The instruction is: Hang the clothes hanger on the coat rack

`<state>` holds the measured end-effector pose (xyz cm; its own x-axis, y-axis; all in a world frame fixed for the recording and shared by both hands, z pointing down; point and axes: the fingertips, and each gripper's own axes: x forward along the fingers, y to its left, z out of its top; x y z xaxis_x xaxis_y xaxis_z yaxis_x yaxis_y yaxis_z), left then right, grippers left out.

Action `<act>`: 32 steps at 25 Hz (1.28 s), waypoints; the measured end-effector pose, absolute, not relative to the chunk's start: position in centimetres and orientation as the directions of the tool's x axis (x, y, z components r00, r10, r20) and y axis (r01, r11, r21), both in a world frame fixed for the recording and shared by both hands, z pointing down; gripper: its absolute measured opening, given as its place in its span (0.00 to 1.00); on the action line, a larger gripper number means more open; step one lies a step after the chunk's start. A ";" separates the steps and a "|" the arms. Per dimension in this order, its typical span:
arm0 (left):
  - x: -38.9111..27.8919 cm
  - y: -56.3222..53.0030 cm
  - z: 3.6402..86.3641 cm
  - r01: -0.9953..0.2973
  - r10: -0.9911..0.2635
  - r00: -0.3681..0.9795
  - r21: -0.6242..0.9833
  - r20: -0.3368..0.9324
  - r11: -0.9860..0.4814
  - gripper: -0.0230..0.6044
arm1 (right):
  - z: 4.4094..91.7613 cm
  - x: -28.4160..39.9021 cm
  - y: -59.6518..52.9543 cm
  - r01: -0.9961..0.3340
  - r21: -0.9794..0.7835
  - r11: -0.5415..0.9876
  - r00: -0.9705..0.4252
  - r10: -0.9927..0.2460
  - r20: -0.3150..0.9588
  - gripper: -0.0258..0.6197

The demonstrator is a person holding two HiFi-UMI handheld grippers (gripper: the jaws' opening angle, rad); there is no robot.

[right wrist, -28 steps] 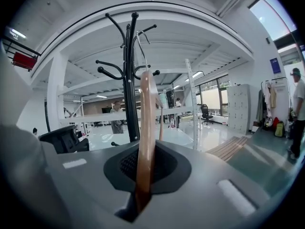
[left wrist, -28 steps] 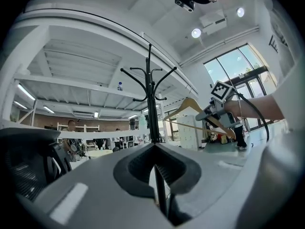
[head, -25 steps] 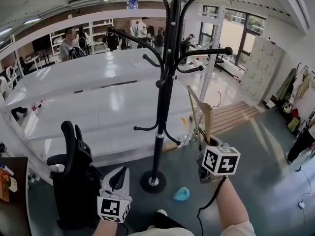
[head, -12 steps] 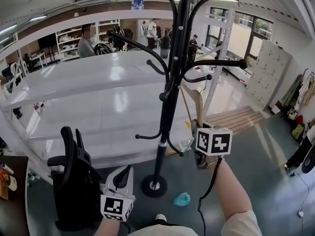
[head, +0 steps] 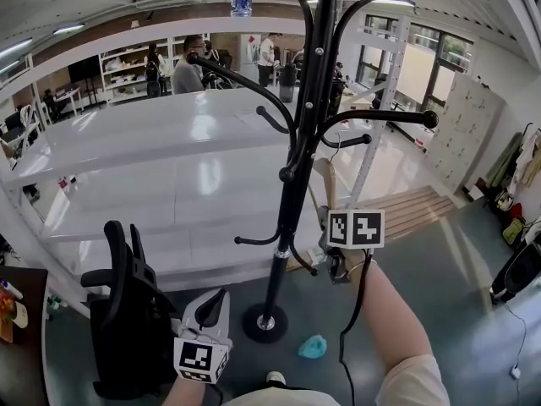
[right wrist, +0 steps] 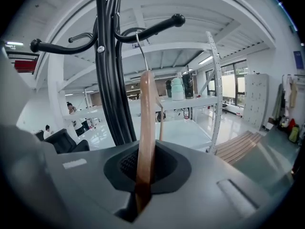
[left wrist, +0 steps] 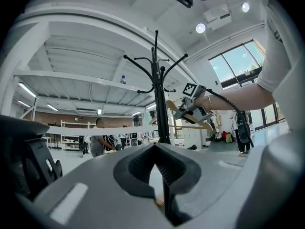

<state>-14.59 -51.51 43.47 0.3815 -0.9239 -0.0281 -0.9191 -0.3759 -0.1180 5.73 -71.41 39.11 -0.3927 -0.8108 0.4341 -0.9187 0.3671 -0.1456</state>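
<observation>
Right gripper view gives us the right tongs (right wrist: pixel 143 190) clamped tight on the wooden clothes hanger (right wrist: pixel 145 123), which stands upright out of them. Its metal hook (right wrist: pixel 142 54) reaches up to a knobbed arm of the black coat rack (right wrist: pixel 107 80) (touching or not, we cannot tell), whose pole rises just left of these tongs. Our left tongs (left wrist: pixel 162 185) sit well apart from the rack, drawn together on nothing, with a black office chair (head: pixel 127 311) just to their left.
</observation>
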 end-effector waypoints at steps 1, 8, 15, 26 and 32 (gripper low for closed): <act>-14.6 -51.6 43.6 -0.919 -0.924 0.381 -0.117 -0.025 -0.376 0.04 | 39.3 5.7 -71.4 -0.920 -0.145 0.364 -0.390 -0.812 0.434 0.08; -14.6 -51.9 44.7 -0.913 -0.919 0.395 -0.109 -0.005 -0.392 0.04 | 40.2 5.5 -71.1 -0.922 -0.149 0.356 -0.385 -0.826 0.411 0.08; -14.5 -51.2 44.4 -0.909 -0.913 0.407 -0.103 -0.008 -0.405 0.04 | 38.9 5.5 -69.7 -0.925 -0.125 0.359 -0.380 -0.865 0.328 0.30; -13.5 -48.9 42.3 -0.897 -0.900 0.434 -0.115 -0.047 -0.427 0.04 | 31.0 8.1 -61.0 -0.955 0.033 0.294 -0.295 -0.955 -0.018 0.39; -12.9 -46.2 40.7 -0.884 -0.882 0.464 -0.115 -0.085 -0.454 0.04 | 31.3 7.7 -53.1 -0.959 0.065 0.277 -0.284 -0.945 -0.161 0.08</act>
<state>-12.89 -46.24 40.71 0.4637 -0.8819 -0.0848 -0.8838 -0.4536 -0.1149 7.72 -53.10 31.34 -0.2841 -0.9452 -0.1608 -0.9587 0.2771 0.0645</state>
